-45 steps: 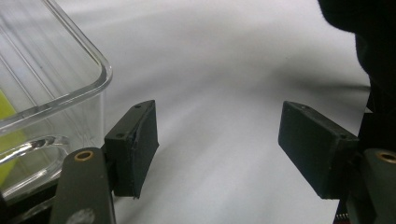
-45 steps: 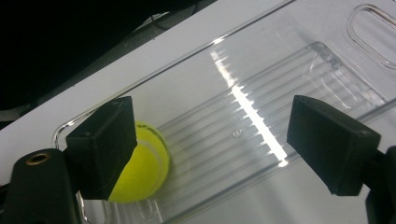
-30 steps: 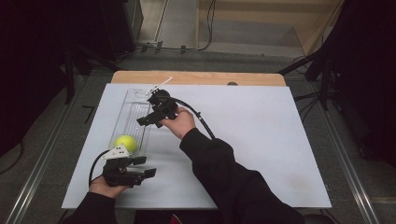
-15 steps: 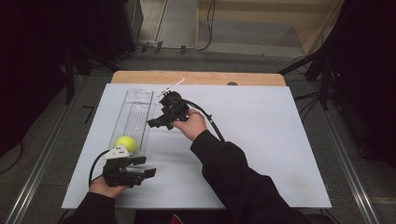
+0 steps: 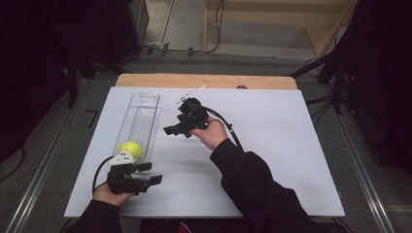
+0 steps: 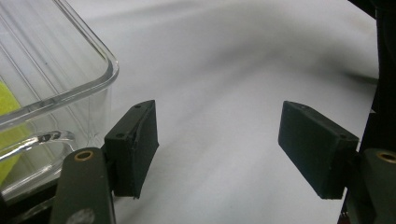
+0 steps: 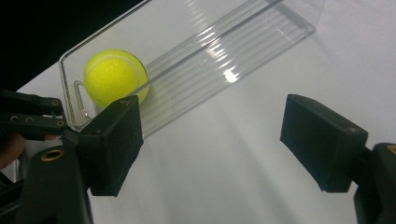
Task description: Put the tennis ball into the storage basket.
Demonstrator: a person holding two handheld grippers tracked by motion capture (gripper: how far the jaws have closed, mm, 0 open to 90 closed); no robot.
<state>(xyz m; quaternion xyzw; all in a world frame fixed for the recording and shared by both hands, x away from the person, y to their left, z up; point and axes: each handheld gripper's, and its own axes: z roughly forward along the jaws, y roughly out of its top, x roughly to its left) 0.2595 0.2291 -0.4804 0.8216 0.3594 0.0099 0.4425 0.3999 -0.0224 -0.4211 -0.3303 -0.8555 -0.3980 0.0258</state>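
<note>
Toward the lower left of the high view, the left gripper [image 5: 145,174] lies low over the white sheet [image 5: 282,145] that covers the table, held by the person's left hand [image 5: 109,194]. Its jaws stand wide apart with nothing between them; in the left gripper view the left gripper [image 6: 217,149] shows bare white sheet [image 6: 224,70] in the gap, and the near corner of the clear bin [image 6: 56,74] sits just beside the left-hand jaw, at the upper left of that frame.

The clear bin [image 5: 141,121] is a long, narrow, see-through box lying left of centre in the high view, running from near the wooden table edge [image 5: 204,80] at the top down toward the left gripper. A yellow tennis ball [image 5: 130,148] rests inside it at the near end, just above the left gripper. In the right gripper view the ball [image 7: 114,77] sits at the handle end of the bin [image 7: 224,51], in the upper left of the frame, with the ribbed bottom of the bin stretching away to the upper right.

Near the centre of the high view the right gripper [image 5: 174,130] is held up by the right hand [image 5: 214,133], beside the bin and apart from it, pointing toward the left. Its jaws are also spread wide and hold nothing; the right gripper [image 7: 210,144] looks down on bare sheet [image 7: 224,177] between them. A black cable [image 5: 228,124] loops from it past the dark sleeve [image 5: 252,189].
</note>
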